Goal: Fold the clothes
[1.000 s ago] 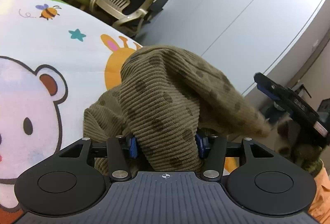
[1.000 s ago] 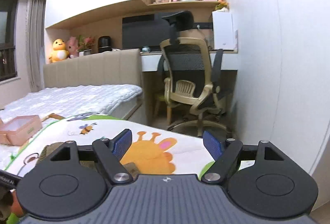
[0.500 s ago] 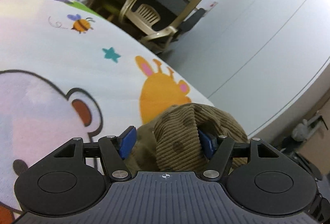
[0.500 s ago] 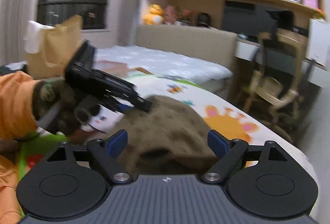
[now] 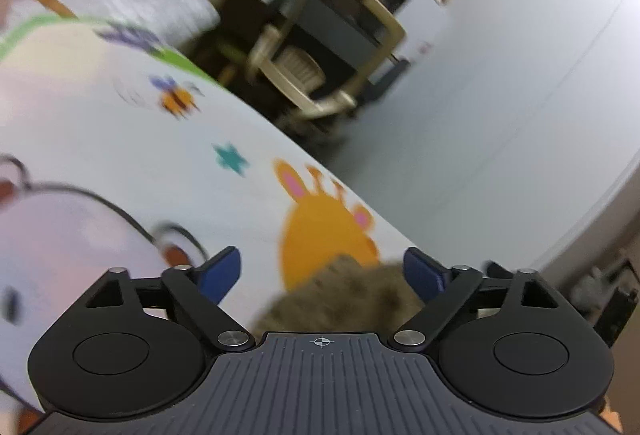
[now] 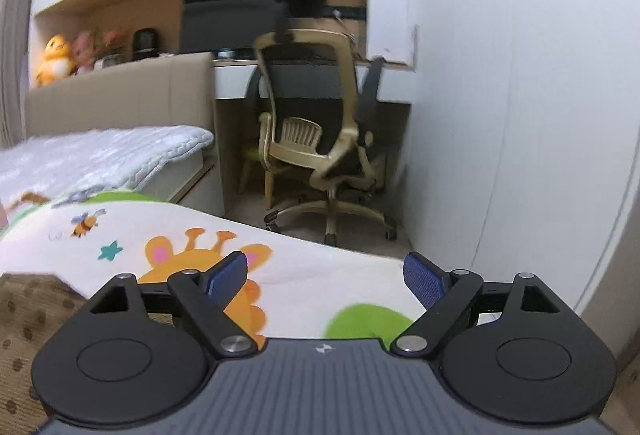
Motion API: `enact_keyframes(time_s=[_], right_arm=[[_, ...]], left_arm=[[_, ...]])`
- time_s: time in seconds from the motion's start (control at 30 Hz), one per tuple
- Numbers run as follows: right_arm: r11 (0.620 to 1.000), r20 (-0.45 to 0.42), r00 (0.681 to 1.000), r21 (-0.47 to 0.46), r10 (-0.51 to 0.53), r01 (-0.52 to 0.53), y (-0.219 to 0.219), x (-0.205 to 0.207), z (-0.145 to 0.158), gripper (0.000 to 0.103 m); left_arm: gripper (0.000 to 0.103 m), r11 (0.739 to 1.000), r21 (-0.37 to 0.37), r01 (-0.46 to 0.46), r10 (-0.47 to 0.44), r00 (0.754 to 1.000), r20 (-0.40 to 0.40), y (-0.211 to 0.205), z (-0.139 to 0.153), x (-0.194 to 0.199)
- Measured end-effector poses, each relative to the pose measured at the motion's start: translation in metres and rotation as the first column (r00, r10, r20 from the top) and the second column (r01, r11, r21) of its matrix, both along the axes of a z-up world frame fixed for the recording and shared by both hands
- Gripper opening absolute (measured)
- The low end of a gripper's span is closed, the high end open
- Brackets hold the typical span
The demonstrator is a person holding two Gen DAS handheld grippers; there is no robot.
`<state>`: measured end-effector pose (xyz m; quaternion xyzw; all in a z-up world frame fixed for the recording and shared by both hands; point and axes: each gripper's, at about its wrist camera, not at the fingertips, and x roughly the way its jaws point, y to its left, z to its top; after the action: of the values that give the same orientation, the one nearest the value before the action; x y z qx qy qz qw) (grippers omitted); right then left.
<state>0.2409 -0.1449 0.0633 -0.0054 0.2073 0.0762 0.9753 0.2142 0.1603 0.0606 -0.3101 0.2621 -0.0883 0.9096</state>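
Both grippers, left (image 5: 322, 269) and right (image 6: 326, 275), gape empty; brown garment (image 5: 344, 299) lies on mat (image 5: 120, 155) just under left's fingers, left of right; grip an edge, not the bulk.

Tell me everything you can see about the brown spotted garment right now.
The brown garment looks like ribbed corduroy, olive-brown with darker round spots. It lies on the cartoon-printed mat, partly over the orange animal print. In the left wrist view a blurred hump of it sits low between the open fingers of the left gripper, seemingly ungripped. The right gripper is open and empty, with the cloth off to its left. Its overall shape is hidden.
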Motion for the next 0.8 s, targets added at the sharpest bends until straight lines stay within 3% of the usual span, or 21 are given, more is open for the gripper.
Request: enact_keyframes(time_s=[0.1, 0.17, 0.23, 0.3, 0.33, 0.4, 0.5, 0.53, 0.63, 0.7, 0.8], right_arm=[[0.995, -0.053, 0.997, 0.088, 0.052, -0.047, -0.022, -0.014, -0.013, 0.086], [0.992, -0.062, 0.993, 0.081, 0.101, -0.095, -0.026, -0.028, -0.024, 0.086], [0.986, -0.048, 0.985, 0.027, 0.165, -0.164, -0.018, -0.039, -0.031, 0.086], [0.973, -0.050, 0.972, -0.013, 0.231, -0.232, -0.004, -0.040, -0.035, 0.086], [0.964, -0.052, 0.963, -0.032, 0.263, -0.265, 0.002, -0.040, -0.037, 0.086], [0.957, -0.054, 0.957, -0.038, 0.284, -0.286, 0.017, -0.031, -0.038, 0.086], [0.956, -0.036, 0.956, -0.036, 0.291, -0.293, 0.025, -0.031, -0.033, 0.086], [0.955, -0.030, 0.955, -0.035, 0.294, -0.295, 0.027, -0.031, -0.032, 0.086], [0.953, -0.011, 0.953, -0.033, 0.301, -0.301, 0.035, -0.032, -0.027, 0.086], [0.951, 0.001, 0.952, -0.032, 0.306, -0.306, 0.041, -0.032, -0.024, 0.087], [0.920, 0.019, 0.923, -0.083, 0.385, -0.383, 0.040, -0.047, -0.017, 0.088]], left_arm=[[0.093, 0.997, 0.030, -0.067, 0.068, 0.997, -0.039, 0.013, 0.001, -0.003], [0.093, 0.999, -0.003, -0.053, 0.052, 0.997, -0.055, 0.015, 0.000, -0.009], [0.093, 0.998, -0.055, 0.019, -0.020, 0.999, -0.034, 0.009, 0.003, -0.024], [0.093, 0.986, -0.076, 0.146, -0.144, 0.989, 0.024, -0.006, 0.012, -0.044], [0.093, 0.974, -0.074, 0.216, -0.212, 0.975, 0.062, -0.015, 0.017, -0.053], [0.093, 0.925, -0.031, 0.378, -0.370, 0.918, 0.140, -0.041, 0.030, -0.068], [0.094, 0.875, 0.005, 0.483, -0.474, 0.856, 0.204, -0.070, 0.036, -0.073], [0.094, 0.876, 0.002, 0.482, -0.471, 0.855, 0.214, -0.077, 0.035, -0.069], [0.094, 0.912, -0.007, 0.411, -0.404, 0.898, 0.175, -0.084, 0.022, -0.043], [0.090, 0.935, -0.030, 0.354, -0.349, 0.932, 0.099, -0.074, 0.000, -0.028], [0.086, 0.963, -0.056, 0.262, -0.263, 0.964, -0.019, -0.059, -0.034, -0.004]])
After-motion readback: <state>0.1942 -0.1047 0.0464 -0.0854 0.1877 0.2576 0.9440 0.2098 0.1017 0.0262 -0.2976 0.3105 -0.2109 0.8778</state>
